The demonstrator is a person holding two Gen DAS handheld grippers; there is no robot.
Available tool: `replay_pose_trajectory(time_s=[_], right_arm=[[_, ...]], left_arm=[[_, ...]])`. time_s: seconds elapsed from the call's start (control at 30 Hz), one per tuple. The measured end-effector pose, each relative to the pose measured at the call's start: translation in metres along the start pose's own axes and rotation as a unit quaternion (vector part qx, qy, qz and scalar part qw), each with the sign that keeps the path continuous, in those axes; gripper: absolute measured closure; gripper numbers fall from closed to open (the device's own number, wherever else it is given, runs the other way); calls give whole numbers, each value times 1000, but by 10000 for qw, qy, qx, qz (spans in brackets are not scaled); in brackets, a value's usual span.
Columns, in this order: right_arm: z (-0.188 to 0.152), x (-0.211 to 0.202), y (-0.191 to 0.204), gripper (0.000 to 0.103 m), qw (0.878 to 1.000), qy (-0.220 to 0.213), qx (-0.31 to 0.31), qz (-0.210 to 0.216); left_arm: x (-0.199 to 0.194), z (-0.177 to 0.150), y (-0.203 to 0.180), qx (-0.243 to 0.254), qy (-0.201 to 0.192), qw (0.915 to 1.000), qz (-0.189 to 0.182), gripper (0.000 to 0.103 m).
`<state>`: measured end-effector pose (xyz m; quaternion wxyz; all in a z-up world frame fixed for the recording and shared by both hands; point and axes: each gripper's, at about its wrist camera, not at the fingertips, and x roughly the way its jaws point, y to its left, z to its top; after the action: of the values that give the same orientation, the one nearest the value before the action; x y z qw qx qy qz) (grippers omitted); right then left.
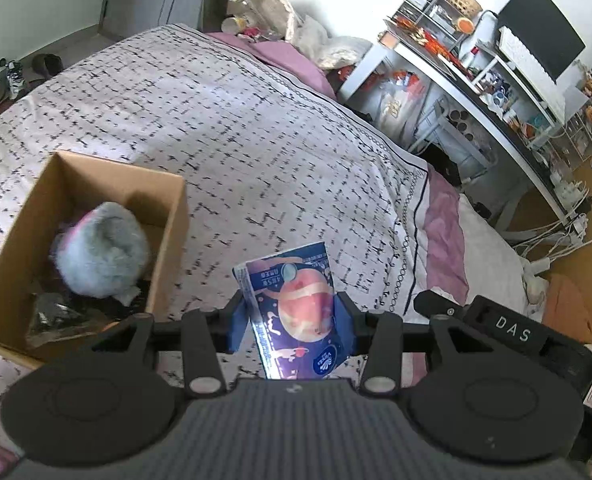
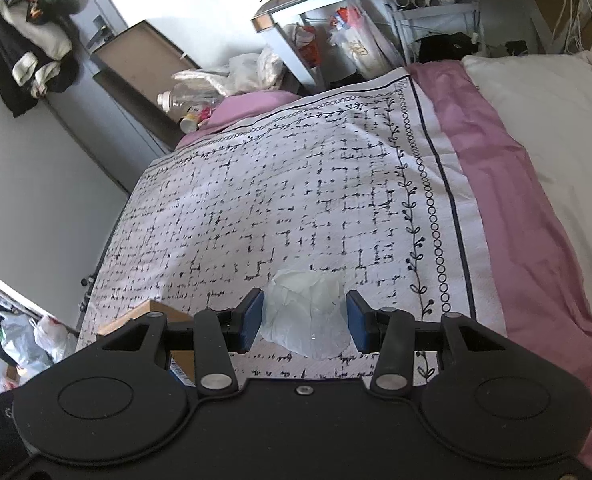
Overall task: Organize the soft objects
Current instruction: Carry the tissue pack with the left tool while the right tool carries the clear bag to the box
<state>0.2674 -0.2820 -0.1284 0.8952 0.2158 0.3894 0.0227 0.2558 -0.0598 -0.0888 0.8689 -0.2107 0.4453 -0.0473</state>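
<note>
Left wrist view: the left gripper [image 1: 292, 316] pinches a tissue pack [image 1: 296, 308] between its blue pads, carried clear above the bedspread [image 1: 256, 140]. The cardboard box [image 1: 168, 236] lies toward the bedspread's near-left edge (a grey plush [image 1: 104, 252] already inside), probably the destination.

Right wrist view: the right gripper [image 2: 304, 320] squeezes a crumpled white bag [image 2: 308, 312], lifted for transfer.

A white bedspread [image 1: 224, 128] with black dashes covers the bed over a pink sheet [image 2: 508, 184]. Beside the bed stands a cluttered white desk [image 1: 428, 64] bearing a dark monitor [image 1: 544, 28] and small drawers [image 1: 424, 4]. Shoes [image 1: 0, 84] lie on the floor, clothes [image 2: 28, 52] hang on the wall, and a plastic bottle [image 2: 188, 96] lies by the bed's far end.
</note>
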Motion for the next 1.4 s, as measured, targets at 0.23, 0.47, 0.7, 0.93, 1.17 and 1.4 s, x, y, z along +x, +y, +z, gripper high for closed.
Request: replay_pose_trajectory(time_s=[0.23,0.47,0.7,0.93,1.17,1.4], right_arm=[[-12,0,26,59,9997,76,-195,-120],[-28,4,61,59,9982,227,-536,-120],[-40,12,92,59,9966,340,-751,-86],[-48,19,118,59,9951,417,-897,-44],[-54,26,141,59,9934,498,-1035,7],[-60,31,157,59,9917,590,-1141,37]], left_arm=[[-13,5,29,-113,-27,9999,56,58],[-22,10,63,-251,-34,9996,141,58],[-25,13,94,-369,38,9990,241,58],[-25,15,124,-488,89,9981,372,58],[-17,12,145,-558,221,9972,445,58],[0,4,158,-664,478,9953,518,55]])
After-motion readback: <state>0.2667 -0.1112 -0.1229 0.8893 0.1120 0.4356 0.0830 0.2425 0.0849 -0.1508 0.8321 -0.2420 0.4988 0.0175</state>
